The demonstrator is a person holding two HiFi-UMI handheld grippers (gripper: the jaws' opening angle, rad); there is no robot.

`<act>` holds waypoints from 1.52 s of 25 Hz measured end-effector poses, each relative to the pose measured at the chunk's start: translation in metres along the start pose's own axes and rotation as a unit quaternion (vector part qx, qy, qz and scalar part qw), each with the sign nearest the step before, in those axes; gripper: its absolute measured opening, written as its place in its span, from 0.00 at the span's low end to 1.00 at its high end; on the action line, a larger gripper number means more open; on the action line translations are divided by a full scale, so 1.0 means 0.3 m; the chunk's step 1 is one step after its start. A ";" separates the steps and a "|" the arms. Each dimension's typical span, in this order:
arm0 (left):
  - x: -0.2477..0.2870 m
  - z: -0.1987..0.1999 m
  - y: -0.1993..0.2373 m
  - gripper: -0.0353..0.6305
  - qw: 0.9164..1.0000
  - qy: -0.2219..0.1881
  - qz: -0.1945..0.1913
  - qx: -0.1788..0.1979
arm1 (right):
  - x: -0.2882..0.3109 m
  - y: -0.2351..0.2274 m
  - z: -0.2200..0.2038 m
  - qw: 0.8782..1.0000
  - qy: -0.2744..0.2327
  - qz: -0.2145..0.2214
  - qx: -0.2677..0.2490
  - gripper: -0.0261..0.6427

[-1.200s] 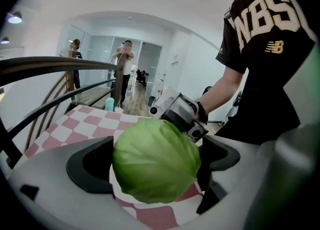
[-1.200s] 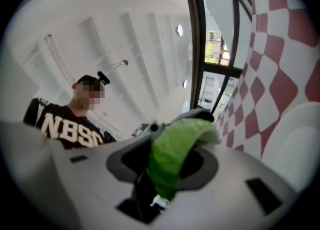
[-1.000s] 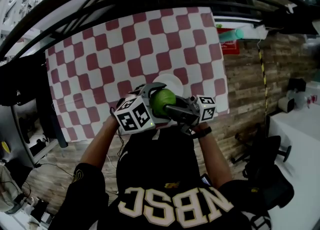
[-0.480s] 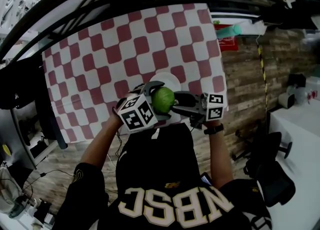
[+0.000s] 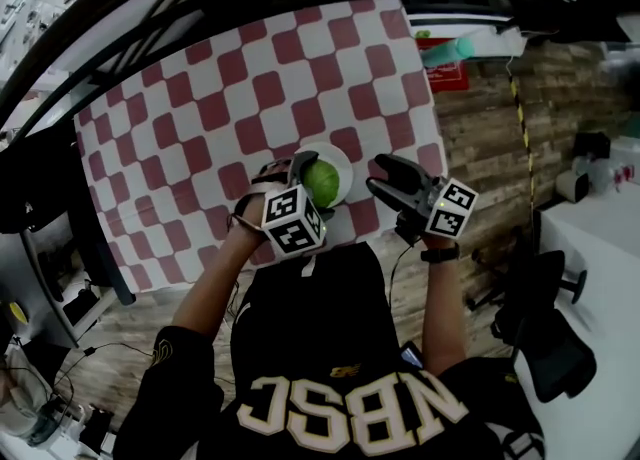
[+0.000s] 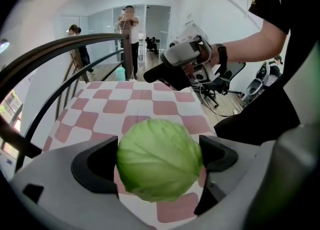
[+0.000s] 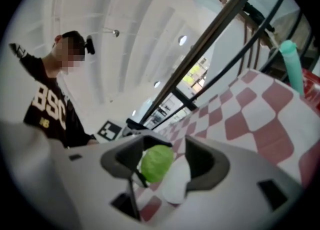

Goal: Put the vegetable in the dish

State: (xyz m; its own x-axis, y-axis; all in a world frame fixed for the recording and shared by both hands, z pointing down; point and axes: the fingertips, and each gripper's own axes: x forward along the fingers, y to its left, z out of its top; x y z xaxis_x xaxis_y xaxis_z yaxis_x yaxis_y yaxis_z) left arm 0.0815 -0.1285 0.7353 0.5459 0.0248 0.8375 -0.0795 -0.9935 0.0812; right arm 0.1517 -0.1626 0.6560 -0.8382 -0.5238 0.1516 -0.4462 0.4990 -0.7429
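A round green cabbage (image 5: 325, 180) is the vegetable. My left gripper (image 5: 308, 183) is shut on it, just over the white dish (image 5: 338, 153) on the checked table. In the left gripper view the cabbage (image 6: 159, 158) fills the gap between the dark pads (image 6: 97, 166). My right gripper (image 5: 376, 174) hangs to the right of the dish, apart from the cabbage, its jaws opening with nothing between them. The right gripper view looks through the wide jaws at the cabbage (image 7: 156, 163) and the dish (image 7: 175, 184) farther off.
A red-and-white checked cloth (image 5: 200, 118) covers the table. A black railing (image 5: 150, 8) curves along its far side. A teal object (image 5: 450, 51) lies past the right edge, above wooden flooring, and an office chair (image 5: 545, 308) stands at the right. People (image 6: 131, 29) stand far behind.
The right gripper has let go of the cabbage, opened and drawn away to the right. The left gripper has carried the cabbage forward over the dish.
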 end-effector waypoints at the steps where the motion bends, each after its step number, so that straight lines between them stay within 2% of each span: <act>1: 0.018 -0.001 0.002 0.84 1.000 0.006 0.004 0.003 | 0.010 0.014 -0.004 1.000 0.007 0.002 -0.011 0.42; 6: 0.095 -0.026 0.012 0.84 1.000 0.028 0.004 -0.014 | 0.041 0.046 -0.026 0.998 0.031 -0.006 -0.049 0.42; 8: 0.119 -0.036 0.014 0.84 0.999 0.038 0.005 -0.009 | 0.048 0.039 -0.030 0.998 0.034 -0.012 -0.054 0.42; 12: 0.169 -0.049 0.019 0.84 0.998 0.065 0.011 0.012 | 0.068 0.068 -0.048 0.996 0.058 0.011 -0.067 0.42; 16: 0.210 -0.086 0.046 0.84 0.996 0.083 0.016 0.012 | 0.091 0.082 -0.055 0.992 0.083 0.016 -0.097 0.42; 21: 0.238 -0.093 0.016 0.84 0.998 0.067 -0.002 -0.018 | 0.045 0.117 0.007 0.998 0.026 0.026 -0.058 0.42; 23: 0.232 -0.073 0.012 0.84 0.998 0.059 -0.008 -0.017 | 0.025 0.120 0.047 0.998 0.007 0.019 -0.055 0.42; 25: 0.190 -0.031 0.038 0.84 0.999 0.037 0.002 -0.026 | 0.012 0.115 0.099 0.998 -0.017 -0.002 -0.063 0.42; 29: 0.019 0.038 0.118 0.84 0.996 -0.020 0.040 -0.071 | 0.008 0.110 0.200 0.990 -0.061 -0.070 -0.103 0.42; 31: -0.085 0.059 0.169 0.84 0.992 -0.055 0.071 -0.092 | 0.030 0.128 0.233 0.985 -0.056 -0.094 -0.137 0.42; 33: -0.200 0.074 0.212 0.84 0.983 -0.097 0.101 -0.121 | 0.057 0.164 0.264 0.977 -0.048 -0.113 -0.173 0.42; 35: -0.319 0.085 0.255 0.84 0.970 -0.139 0.126 -0.152 | 0.098 0.211 0.302 0.970 -0.040 -0.120 -0.208 0.42; 38: -0.511 0.100 0.348 0.84 0.948 -0.192 0.179 -0.182 | 0.191 0.278 0.391 0.955 -0.031 -0.129 -0.264 0.41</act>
State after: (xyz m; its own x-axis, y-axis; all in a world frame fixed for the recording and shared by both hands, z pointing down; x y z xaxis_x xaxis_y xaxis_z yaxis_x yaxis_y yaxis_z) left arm 0.0145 -0.2395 0.5992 0.6878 -0.4179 0.5936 -0.5611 -0.8248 0.0695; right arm 0.1031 -0.2320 0.5262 -0.6657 -0.7084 0.2344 -0.7454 0.6172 -0.2519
